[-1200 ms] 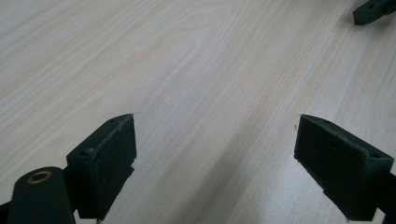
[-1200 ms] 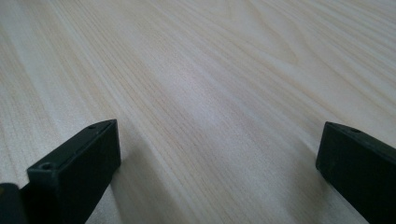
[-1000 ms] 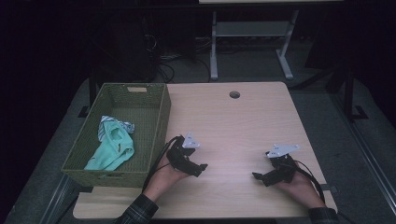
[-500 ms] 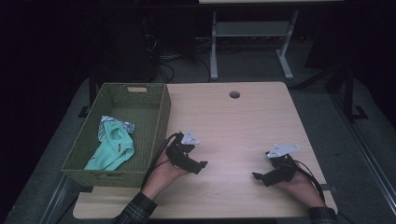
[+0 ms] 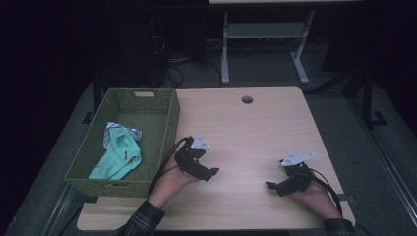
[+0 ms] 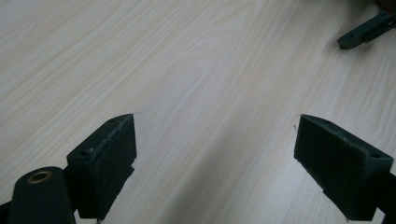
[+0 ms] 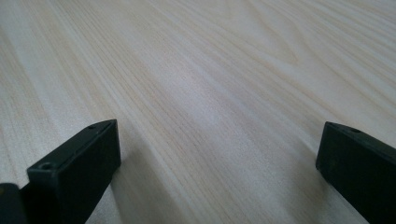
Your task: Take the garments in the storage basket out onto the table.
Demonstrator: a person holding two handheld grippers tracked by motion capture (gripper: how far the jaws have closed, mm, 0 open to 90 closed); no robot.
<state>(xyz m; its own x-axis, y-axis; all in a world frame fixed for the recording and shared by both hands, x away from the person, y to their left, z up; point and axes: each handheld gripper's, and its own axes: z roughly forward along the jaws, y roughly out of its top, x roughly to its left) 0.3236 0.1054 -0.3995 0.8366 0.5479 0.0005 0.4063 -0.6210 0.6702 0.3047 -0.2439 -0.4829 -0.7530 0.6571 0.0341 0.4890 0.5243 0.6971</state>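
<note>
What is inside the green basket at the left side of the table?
Inside the green basket lie a mint green cloth and, behind it, a white patterned cloth. Bare basket floor shows around them. Anything under the cloths is covered, and the near wall hides the floor next to it.

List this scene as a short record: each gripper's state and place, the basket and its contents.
left gripper: open, holds nothing, low over the table near the basket
right gripper: open, holds nothing, low over the table's right part
table: light wood, round hole near the far edge
basket: green woven, at the table's left edge
cloth: mint green, lying inside the basket
</note>
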